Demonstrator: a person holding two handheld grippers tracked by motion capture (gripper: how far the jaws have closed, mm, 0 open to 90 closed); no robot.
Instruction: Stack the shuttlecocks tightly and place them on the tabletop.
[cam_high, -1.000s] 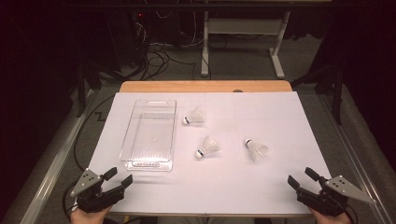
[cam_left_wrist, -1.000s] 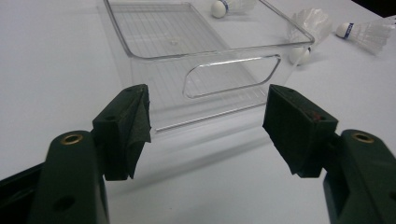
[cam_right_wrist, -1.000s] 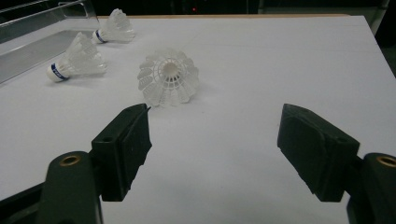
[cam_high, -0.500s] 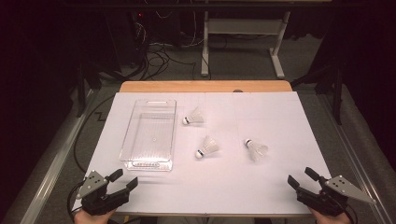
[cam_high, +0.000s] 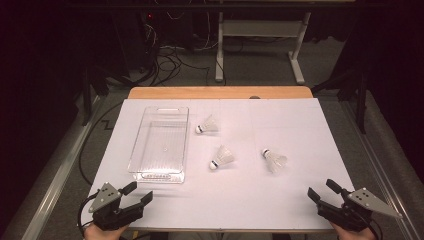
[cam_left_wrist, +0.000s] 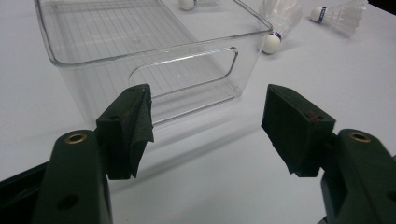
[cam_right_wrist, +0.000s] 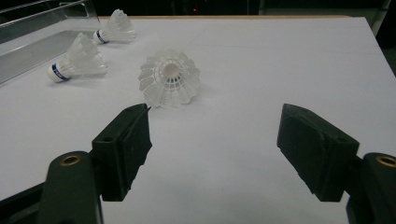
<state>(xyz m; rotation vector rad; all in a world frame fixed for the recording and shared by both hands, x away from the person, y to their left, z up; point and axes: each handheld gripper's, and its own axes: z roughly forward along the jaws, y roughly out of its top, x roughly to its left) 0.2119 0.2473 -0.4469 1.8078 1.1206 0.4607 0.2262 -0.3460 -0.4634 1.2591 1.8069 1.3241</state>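
The right gripper (cam_high: 321, 192) waits at the near right corner of the tabletop (cam_high: 300, 125), and its jaws are spread wide with nothing between them. The nearest shuttlecock (cam_high: 273, 159) lies ahead of it and a little toward the left, apart from the jaws, with free white surface between. In the right gripper view this shuttlecock (cam_right_wrist: 169, 78) lies on its side with the open skirt turned to the jaws and the cork pointing away, so its long axis runs almost along the line of approach. I judge that a grasp from here must close across the skirt, which is soft and may bend.

The left gripper (cam_high: 137, 194) is at the near left corner, also with jaws spread and holding nothing. Directly before it stands the clear bin (cam_high: 159, 142), near the left edge of the tabletop, with its short wall and handle cut-out facing the jaws in the left gripper view (cam_left_wrist: 182, 70). The bin looks empty.

The middle shuttlecock (cam_high: 221, 157) lies just right of the bin, cork toward the near edge. The far shuttlecock (cam_high: 207, 125) lies nearer the far edge, cork toward the bin. Both are closer to the left gripper's side, but the bin partly stands between. Nothing blocks the right gripper's way.
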